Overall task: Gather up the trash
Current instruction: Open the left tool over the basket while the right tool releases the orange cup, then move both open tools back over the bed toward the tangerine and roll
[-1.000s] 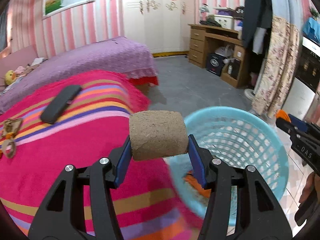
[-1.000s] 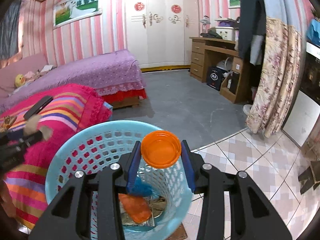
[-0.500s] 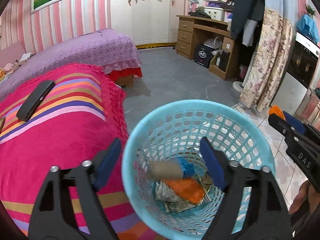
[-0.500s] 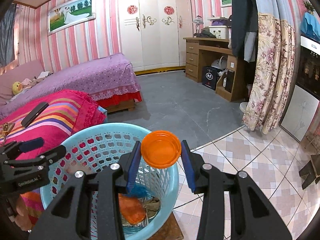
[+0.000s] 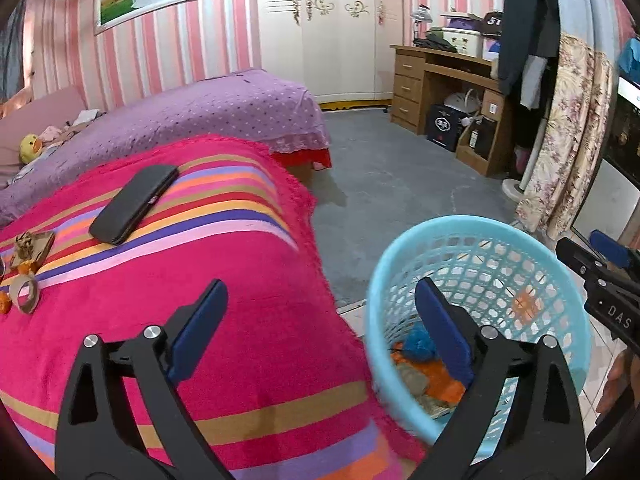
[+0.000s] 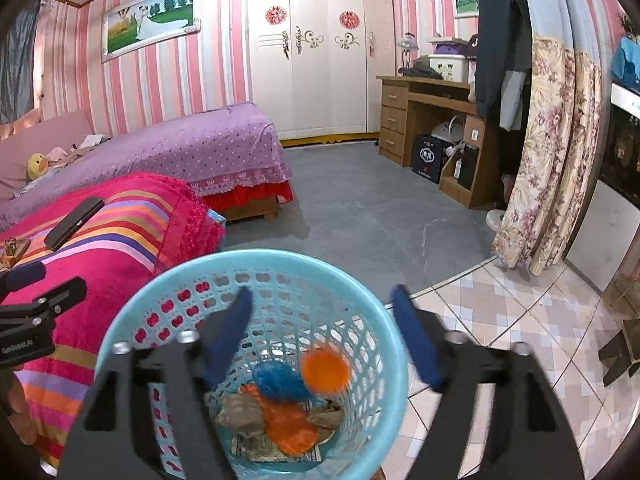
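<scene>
A light blue plastic basket (image 6: 248, 268) stands on the floor beside the bed; it also shows in the left wrist view (image 5: 472, 228). My right gripper (image 6: 322, 336) is open above the basket, and an orange lid (image 6: 325, 370) is blurred in the air inside it. On the basket bottom lie a blue wad (image 6: 278, 382), orange scraps (image 6: 286, 424) and a brown block (image 6: 240, 414). My left gripper (image 5: 322, 328) is open and empty over the bed edge, left of the basket. A tape roll core (image 5: 24, 292) and small scraps (image 5: 28, 242) lie on the striped blanket.
A black phone (image 5: 134, 202) lies on the pink striped blanket (image 5: 160, 320). A purple bed (image 5: 200, 108) stands behind, a wooden desk (image 5: 444, 92) and floral curtain (image 5: 568, 136) at the right. Grey floor (image 5: 392, 184) lies between.
My right gripper opened and let go of the orange lid, which is falling into the basket. My left gripper, open since dropping the brown block, swung left toward the bed.
</scene>
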Available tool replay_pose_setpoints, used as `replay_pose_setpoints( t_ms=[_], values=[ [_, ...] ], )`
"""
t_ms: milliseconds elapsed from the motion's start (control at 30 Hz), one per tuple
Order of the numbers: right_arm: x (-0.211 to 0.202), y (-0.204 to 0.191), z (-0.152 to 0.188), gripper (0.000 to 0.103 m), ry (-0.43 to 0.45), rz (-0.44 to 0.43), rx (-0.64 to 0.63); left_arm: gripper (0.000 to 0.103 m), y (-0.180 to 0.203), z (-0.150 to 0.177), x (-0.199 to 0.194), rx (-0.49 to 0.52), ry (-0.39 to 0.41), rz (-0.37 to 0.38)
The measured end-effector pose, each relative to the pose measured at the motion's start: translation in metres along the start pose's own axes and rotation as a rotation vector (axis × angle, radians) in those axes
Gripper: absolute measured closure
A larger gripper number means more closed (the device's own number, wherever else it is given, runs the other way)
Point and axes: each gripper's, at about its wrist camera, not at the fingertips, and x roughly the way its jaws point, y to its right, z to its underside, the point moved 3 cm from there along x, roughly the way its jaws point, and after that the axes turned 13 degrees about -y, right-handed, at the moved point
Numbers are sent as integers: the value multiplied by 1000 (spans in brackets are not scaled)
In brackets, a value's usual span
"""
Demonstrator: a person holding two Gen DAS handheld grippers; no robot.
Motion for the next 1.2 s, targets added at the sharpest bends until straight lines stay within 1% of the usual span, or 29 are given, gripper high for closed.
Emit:
replay_pose_setpoints(
  t_ms=[67,100,133,200,367,467,567,700,800,1033,1133,1200],
  values=[
    [-1,-7,-3,21,-1,2,-4,11,-11,1,-2,-11,3,-8],
    [-2,-10,-4,14,0,10,-5,11,-17,1,-4,-17,3,-11],
    [-3,-16,-5,11,8,22,-7,11,-23,1,-6,-23,4,-14],
    [-5,-21,-7,8,11,30,-6,10,-38,1,-11,-36,3,-21],
    [-5,-46,-13,7,13,32,-22,7,-73,1,-31,-59,31,-56],
    [-6,-66,-16,7,10,37,-54,6,-103,0,-43,-91,45,-67],
    [-7,-91,-20,7,11,23,-79,6,-134,2,-52,-118,42,-80],
    [-10,-129,-23,7,23,-4,-115,6,-177,7,-66,-137,54,-142],
    [-11,-160,-26,7,26,-42,-127,6,-211,13,-72,-149,47,-186],
    [-7,-217,-26,7,12,-99,-145,6,-279,32,-77,-216,62,-223],
    [-6,-241,-24,7,10,-104,-170,6,-308,38,-70,-249,37,-242],
    [-4,-258,-21,6,2,-104,-186,6,-327,42,-66,-277,18,-236]
  ],
)
